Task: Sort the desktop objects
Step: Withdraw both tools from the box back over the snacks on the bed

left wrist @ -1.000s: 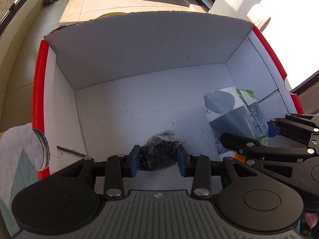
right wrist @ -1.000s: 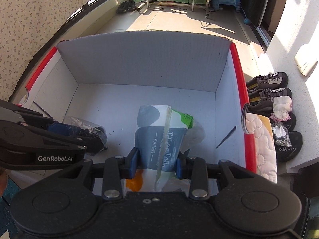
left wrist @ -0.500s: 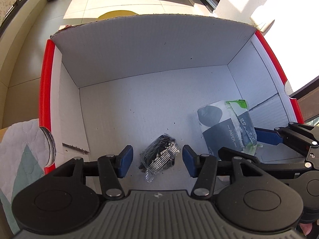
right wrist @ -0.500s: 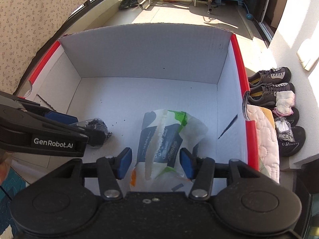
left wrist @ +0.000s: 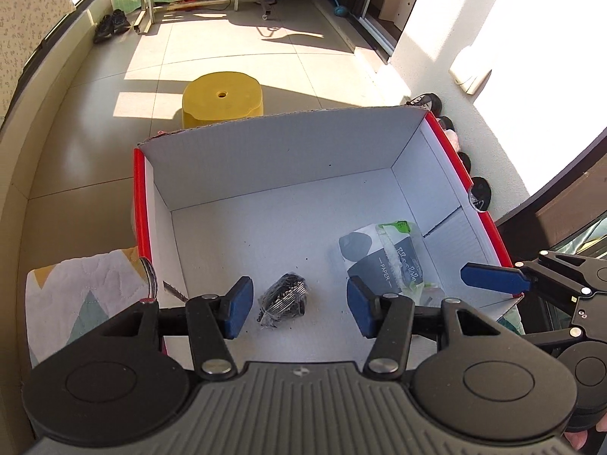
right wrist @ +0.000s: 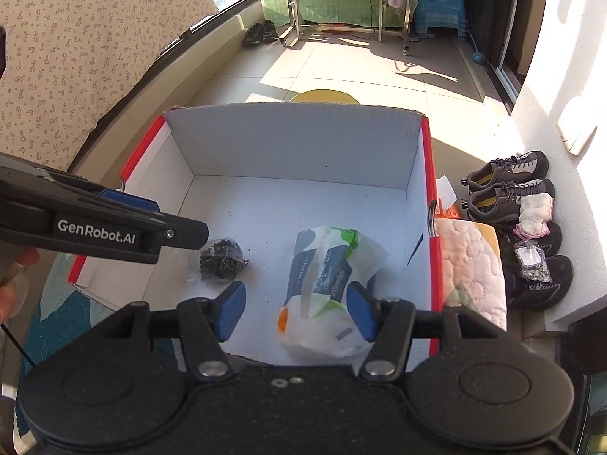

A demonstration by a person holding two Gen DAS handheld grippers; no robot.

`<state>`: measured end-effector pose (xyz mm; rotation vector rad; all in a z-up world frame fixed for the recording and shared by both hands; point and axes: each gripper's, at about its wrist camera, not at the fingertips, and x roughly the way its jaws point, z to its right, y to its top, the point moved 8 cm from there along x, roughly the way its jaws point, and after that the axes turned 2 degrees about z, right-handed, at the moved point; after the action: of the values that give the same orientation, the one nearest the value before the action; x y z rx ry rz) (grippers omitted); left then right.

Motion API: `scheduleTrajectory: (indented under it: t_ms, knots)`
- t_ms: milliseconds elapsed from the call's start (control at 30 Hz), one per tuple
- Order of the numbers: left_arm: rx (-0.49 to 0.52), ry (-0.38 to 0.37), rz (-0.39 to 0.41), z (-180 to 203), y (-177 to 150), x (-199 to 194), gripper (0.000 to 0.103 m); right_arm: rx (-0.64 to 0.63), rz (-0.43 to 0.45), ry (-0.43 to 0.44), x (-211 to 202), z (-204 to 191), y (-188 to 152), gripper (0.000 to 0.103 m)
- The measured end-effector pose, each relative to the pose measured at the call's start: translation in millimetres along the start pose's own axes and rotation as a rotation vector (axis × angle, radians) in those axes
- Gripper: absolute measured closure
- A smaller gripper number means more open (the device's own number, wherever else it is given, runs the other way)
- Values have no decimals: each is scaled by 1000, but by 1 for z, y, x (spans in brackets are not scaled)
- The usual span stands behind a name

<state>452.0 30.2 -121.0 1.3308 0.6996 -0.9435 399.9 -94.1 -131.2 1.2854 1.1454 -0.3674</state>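
A white cardboard box with red rims stands on the floor below both grippers. On its floor lie a small clear bag of black bits and a tissue paper pack. My left gripper hangs open above the small bag, its pads clear of it. My right gripper hovers over the near end of the tissue pack; its jaws are opening and the pads touch nothing. Each gripper shows in the other's view, the right and the left.
A quilted cloth lies under and beside the box. A yellow stool stands behind the box. Several shoes line the right wall. A metal rack stands at the far end.
Both grippers let go of their loads and rose out of the box. The small bag and the tissue pack now lie on the box floor. More of the room shows.
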Motion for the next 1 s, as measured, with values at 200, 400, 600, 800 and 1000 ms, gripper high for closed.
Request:
scheduleTrajectory:
  t_ms: [200, 400, 600, 800, 1000]
  knots:
    - [9, 15, 42, 10, -9, -35, 44, -11, 43, 18, -34, -11, -3, 40]
    - [7, 8, 99, 20, -23, -67, 31, -33, 86, 42, -66, -22, -15, 34]
    - [-23, -5, 129, 26, -37, -95, 23, -24, 134, 57, -94, -26, -24, 29]
    - [-45, -12, 153, 31, -54, -115, 15, -20, 157, 55, -118, -27, -37, 27]
    - [-54, -55, 210, 39, -74, -139, 0, -38, 162, 45, -136, -33, -57, 27]
